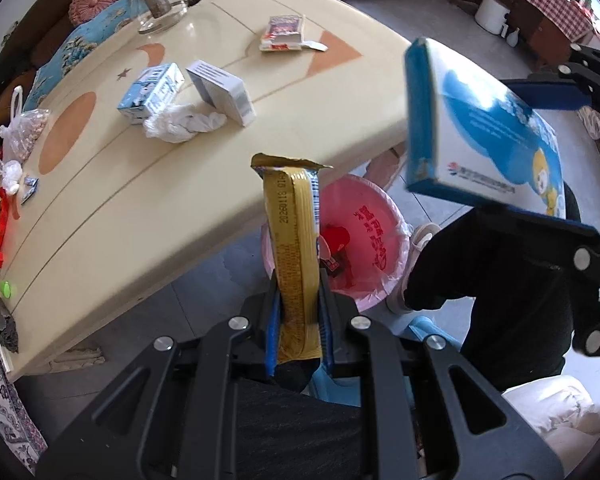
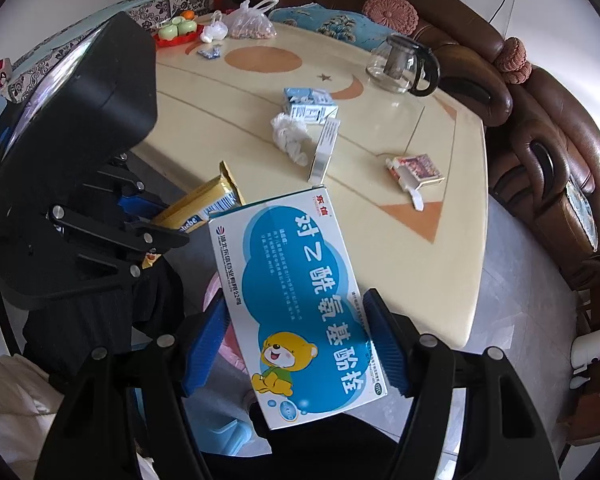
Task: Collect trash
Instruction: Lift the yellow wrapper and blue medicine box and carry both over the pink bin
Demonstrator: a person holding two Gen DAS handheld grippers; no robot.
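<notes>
You hold two pieces of trash at once, one per hand, both off the table edge and over the floor side where the bin stands. Your left gripper [image 1: 298, 312] has its fingers nearly together, pinching the gold wrapper [image 1: 294, 248] by its lower end, so the torn top stands up and away from the pads; a thin, limp thing like this probably needs that narrow pinch to stay put. Your right gripper [image 2: 300, 344] has its fingers set wide, pads pressed on the two long edges of the blue-and-white medicine box [image 2: 296, 300], printed face up; gripping across the width keeps the box flat and likely lets it drop clean once the pads part. The pink-lined bin [image 1: 364, 236] sits on the floor just beside the table [image 1: 148, 216], below and beyond the wrapper in the left wrist view, with something red already in it. Both grippers tilt steeply down, which suits a release into the bin; the wrapper appears nearer to being over the opening than the box, though depth is hard to judge. Still on the table: a blue milk carton [image 1: 150, 94], a white-and-grey box [image 1: 222, 92], a crumpled white tissue [image 1: 184, 124] touching both, and an opened small carton [image 1: 282, 34] well apart. The glass teapot [image 1: 164, 0] looks like no trash.
</notes>
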